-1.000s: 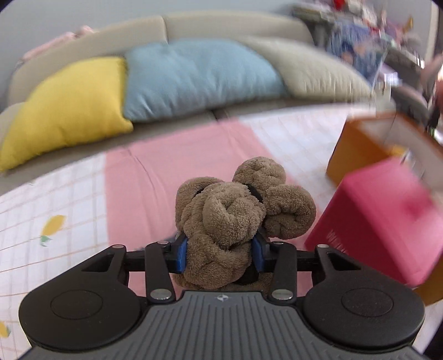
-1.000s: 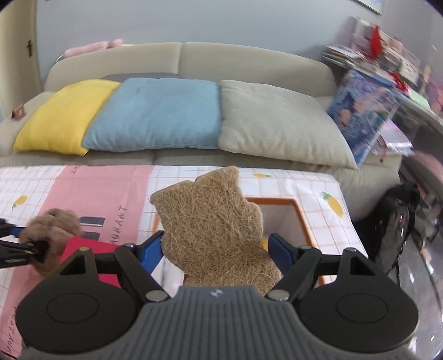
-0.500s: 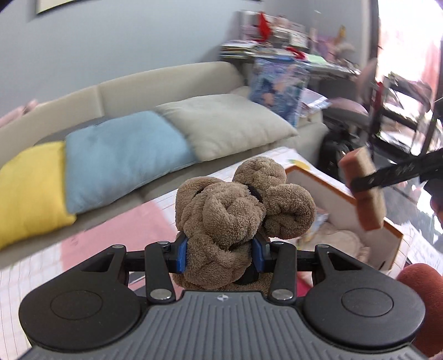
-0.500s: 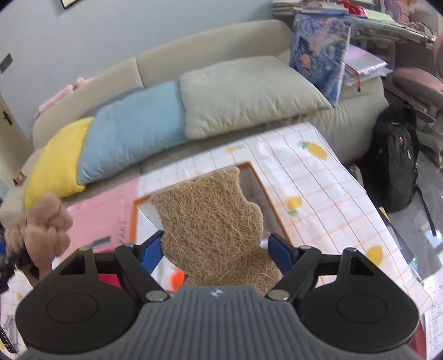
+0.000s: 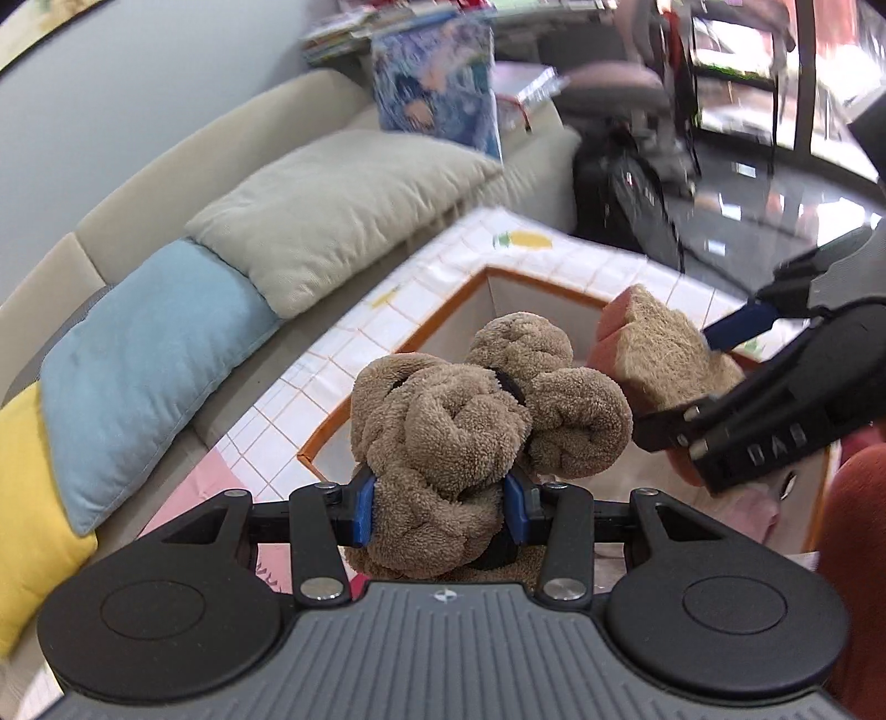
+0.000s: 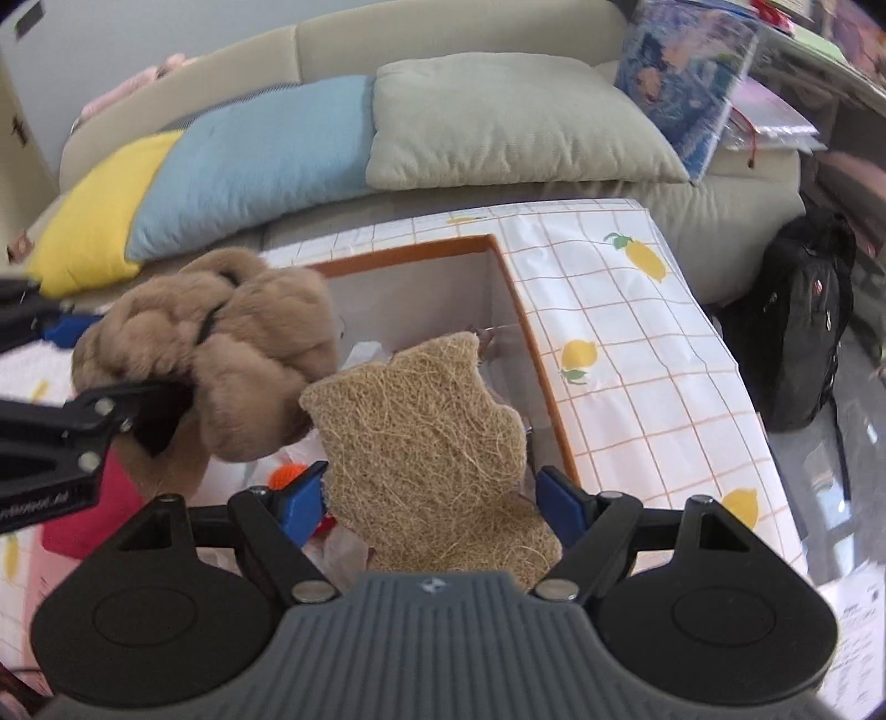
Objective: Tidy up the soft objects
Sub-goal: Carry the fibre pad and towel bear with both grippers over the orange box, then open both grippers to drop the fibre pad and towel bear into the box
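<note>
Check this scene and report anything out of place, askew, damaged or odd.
Nothing stands out. The left gripper holds a knotted brown towel and the right gripper a loofah sponge, both over the open orange-rimmed box. The two items hang very close together; no damage or spill shows.

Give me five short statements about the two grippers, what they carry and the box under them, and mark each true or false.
1. The left gripper is clamped on a brown knotted towel. True.
2. The right gripper is empty. False: a fibrous loofah sponge sits between its blue pads.
3. The orange-rimmed box stands open. True.
4. The box is empty. False: light, orange and red items lie inside it, though they are too hidden to name.
5. The grey pillow lies on the table. False: it rests on the sofa, beside the blue pillow.
</note>
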`<control>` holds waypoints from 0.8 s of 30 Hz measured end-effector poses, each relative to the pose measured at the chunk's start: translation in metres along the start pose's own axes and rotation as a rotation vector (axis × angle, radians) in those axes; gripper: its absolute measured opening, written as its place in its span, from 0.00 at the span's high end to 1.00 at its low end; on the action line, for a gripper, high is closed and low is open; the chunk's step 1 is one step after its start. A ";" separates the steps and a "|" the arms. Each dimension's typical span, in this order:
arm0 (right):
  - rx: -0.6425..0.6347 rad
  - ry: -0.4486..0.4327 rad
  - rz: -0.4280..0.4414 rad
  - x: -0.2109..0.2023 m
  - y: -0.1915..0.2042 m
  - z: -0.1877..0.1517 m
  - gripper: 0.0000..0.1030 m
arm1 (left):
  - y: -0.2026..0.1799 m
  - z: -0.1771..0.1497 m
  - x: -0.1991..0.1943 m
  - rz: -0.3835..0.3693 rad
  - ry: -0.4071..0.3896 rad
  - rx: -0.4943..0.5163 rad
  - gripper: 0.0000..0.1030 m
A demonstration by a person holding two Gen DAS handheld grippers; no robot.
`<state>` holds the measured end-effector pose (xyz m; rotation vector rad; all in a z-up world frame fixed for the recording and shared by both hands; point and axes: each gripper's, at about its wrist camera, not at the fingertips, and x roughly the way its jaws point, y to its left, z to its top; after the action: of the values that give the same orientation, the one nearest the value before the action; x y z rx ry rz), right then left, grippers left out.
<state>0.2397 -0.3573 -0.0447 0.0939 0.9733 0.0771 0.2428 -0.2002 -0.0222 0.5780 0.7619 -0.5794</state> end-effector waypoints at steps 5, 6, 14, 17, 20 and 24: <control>-0.110 0.030 -0.070 0.020 0.008 -0.002 0.23 | 0.000 -0.002 0.023 -0.009 0.065 0.062 0.50; -0.118 0.033 -0.074 0.022 0.007 -0.002 0.23 | 0.001 -0.002 0.027 -0.012 0.074 0.060 0.50; -0.147 0.025 -0.047 0.032 0.003 -0.008 0.16 | -0.002 -0.005 0.056 0.001 0.118 0.068 0.41; -0.168 0.026 -0.032 0.031 0.004 -0.012 0.14 | 0.001 -0.006 0.055 -0.034 0.126 0.027 0.35; -0.161 0.030 -0.026 0.025 0.002 -0.014 0.13 | 0.002 -0.006 0.045 -0.033 0.100 0.030 0.31; -0.120 0.010 0.006 0.010 -0.006 -0.018 0.15 | 0.010 -0.006 0.026 -0.078 0.075 -0.005 0.45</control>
<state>0.2301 -0.3614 -0.0636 -0.0139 0.9764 0.1412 0.2618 -0.1964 -0.0431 0.5693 0.8598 -0.6305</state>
